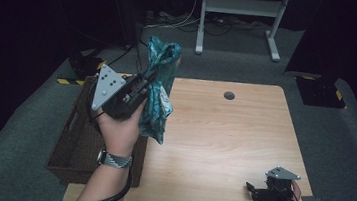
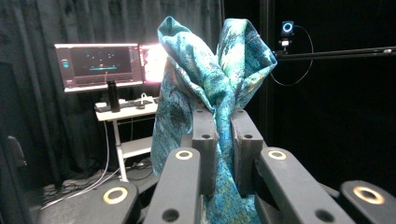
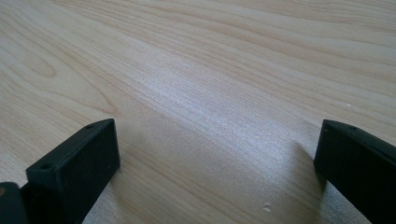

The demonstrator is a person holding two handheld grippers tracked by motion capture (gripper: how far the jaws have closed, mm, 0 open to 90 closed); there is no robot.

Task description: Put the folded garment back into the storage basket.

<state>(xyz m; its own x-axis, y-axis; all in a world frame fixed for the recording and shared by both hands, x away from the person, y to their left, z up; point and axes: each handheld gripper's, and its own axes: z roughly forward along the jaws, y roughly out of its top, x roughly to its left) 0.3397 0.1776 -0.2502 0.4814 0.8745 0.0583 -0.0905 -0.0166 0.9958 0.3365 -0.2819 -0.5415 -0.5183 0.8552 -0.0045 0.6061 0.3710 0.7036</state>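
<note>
High view: the left gripper [image 1: 144, 79] is at abt 10 o'clock of the table [image 1: 221, 150], raised over its left edge, and it holds a teal cloth [image 1: 160, 91] that hangs down in folds.
Cloth place: in the air, off the table top; its lower end is near the wicker basket [image 1: 79, 143], which stands at abt 8 o'clock, beside and lower than the table edge.
Right gripper [image 1: 257, 193]: low at abt 5 o'clock, close to the table top, well apart from the cloth.
Table hole [image 1: 229, 95]: at abt 12 o'clock, nothing near it.

Left gripper view: the jaws are pressed together on a bunch of the cloth [image 2: 219, 93]; the fabric goes up btw them and opens in two lobes above.
Background: a lit monitor [image 2: 100, 63] at abt 10 o'clock, on a small desk.

Right gripper view: the jaws stand spread wide, w/ nothing btw them, only bare wood [image 3: 210, 84].

Step in hand: I judge the cloth is just lifted out from the basket, to be brought over the table.
Next move: prob. carry it toward the table centre and lower it; the grip is on one bunch only, so the hanging part can swing or catch on the basket rim. The right gripper is free to take a second corner.
</note>
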